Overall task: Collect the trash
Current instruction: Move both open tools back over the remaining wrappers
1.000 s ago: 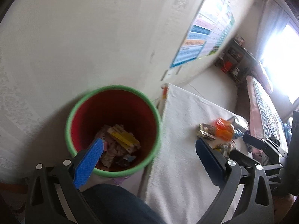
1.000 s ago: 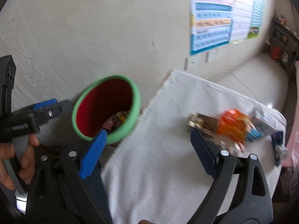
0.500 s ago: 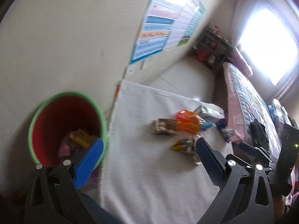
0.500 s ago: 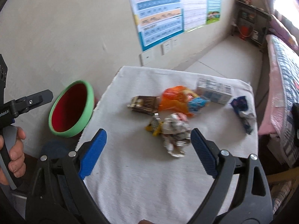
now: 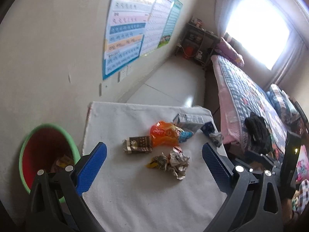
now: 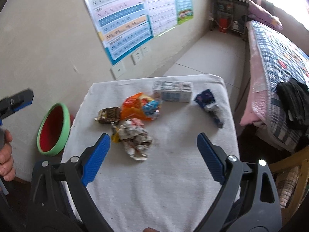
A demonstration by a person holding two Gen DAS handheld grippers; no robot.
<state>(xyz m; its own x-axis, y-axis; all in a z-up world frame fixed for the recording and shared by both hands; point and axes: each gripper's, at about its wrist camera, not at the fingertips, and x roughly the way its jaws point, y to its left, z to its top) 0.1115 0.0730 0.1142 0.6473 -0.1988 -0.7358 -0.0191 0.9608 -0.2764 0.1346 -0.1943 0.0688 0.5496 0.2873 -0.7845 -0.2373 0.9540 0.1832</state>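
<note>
Five pieces left: on your cloth-covered table (image 6: 154, 183), clustered toward its far edge.
Bin (image 5: 46, 154): beside the table's left edge, already holding some wrappers.
Carton (image 6: 172, 91): far edge.
Crumpled wrapper (image 6: 135, 137): nearest.
Left gripper (image 5: 154, 164), right gripper (image 6: 153, 154): both spread wide, holding nothing.

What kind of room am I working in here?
Most likely a bedroom in a home. A bed with a patchwork quilt runs along one side under a bright window, a learning chart hangs on the wall, and the trash lies on a small cloth-covered table.
</note>
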